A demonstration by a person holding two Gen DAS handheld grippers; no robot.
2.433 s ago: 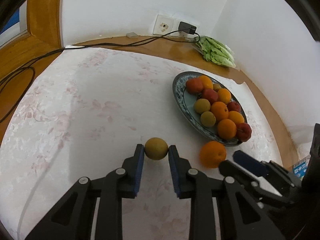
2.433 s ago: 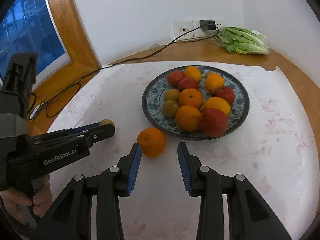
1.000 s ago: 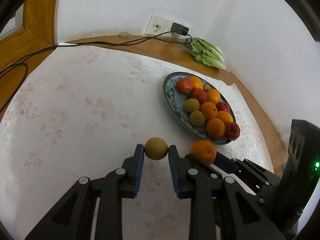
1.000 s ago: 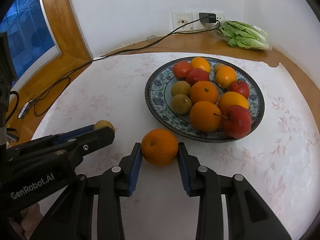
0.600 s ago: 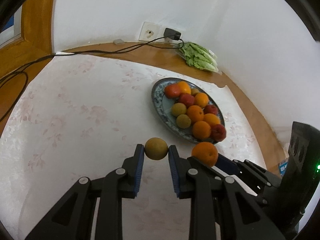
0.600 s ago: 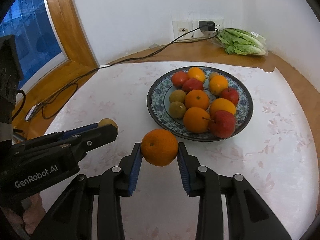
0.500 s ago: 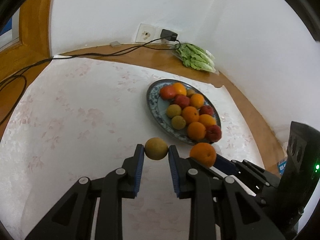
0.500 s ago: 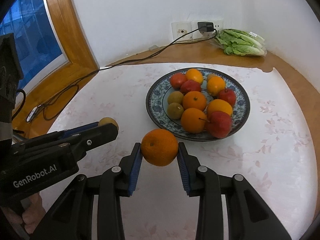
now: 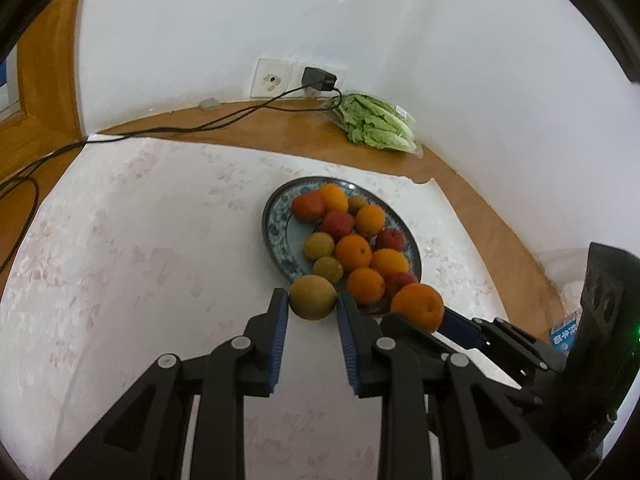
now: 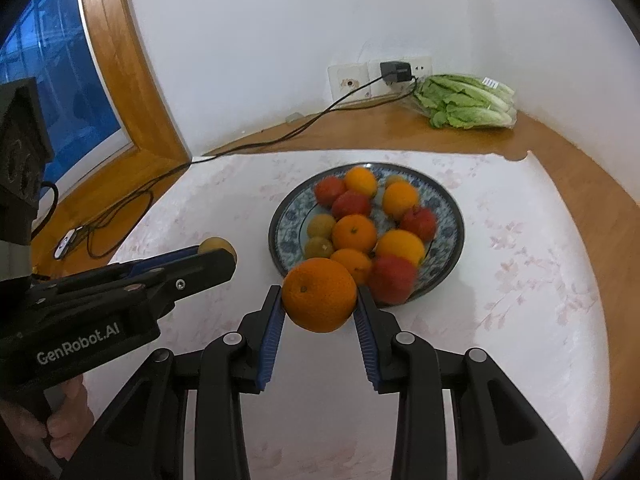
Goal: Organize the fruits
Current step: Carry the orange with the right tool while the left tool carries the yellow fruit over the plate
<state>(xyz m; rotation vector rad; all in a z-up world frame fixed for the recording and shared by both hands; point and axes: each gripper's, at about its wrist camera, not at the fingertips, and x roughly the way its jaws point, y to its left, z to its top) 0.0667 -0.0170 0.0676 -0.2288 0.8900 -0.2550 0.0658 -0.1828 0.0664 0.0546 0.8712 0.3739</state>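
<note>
Plate, blue-patterned, stands on the white floral tablecloth toward the far right of the table, heaped with oranges, red fruits and small yellow-green ones; we see bare rim mainly on its left and far side, little free room inside.

Left gripper: we hold it above the cloth, jaws clenched on a yellow-brown fruit pinched between the blue pads. In the left wrist view this fruit overlaps the plate's near-left rim; in the right wrist view it sits clearly left of the plate, apart from it.

Right gripper: jaws grasping an orange by its sides, the fruit bulging above and below the pads. It overlaps the plate's near rim in the right wrist view. In the left wrist view the orange sits just right of our left gripper, with the two tools close alongside each other.

Open room: we count a broad empty stretch of cloth left of the plate and in front of both grippers, and a narrower strip to the plate's right.

Edges: the cloth's far border ends short of the wall, leaving a wooden band. There lie a bagged lettuce in the corner and a black cable running from a wall plug leftward toward the window frame. A notch shows in the cloth's far-right border.
</note>
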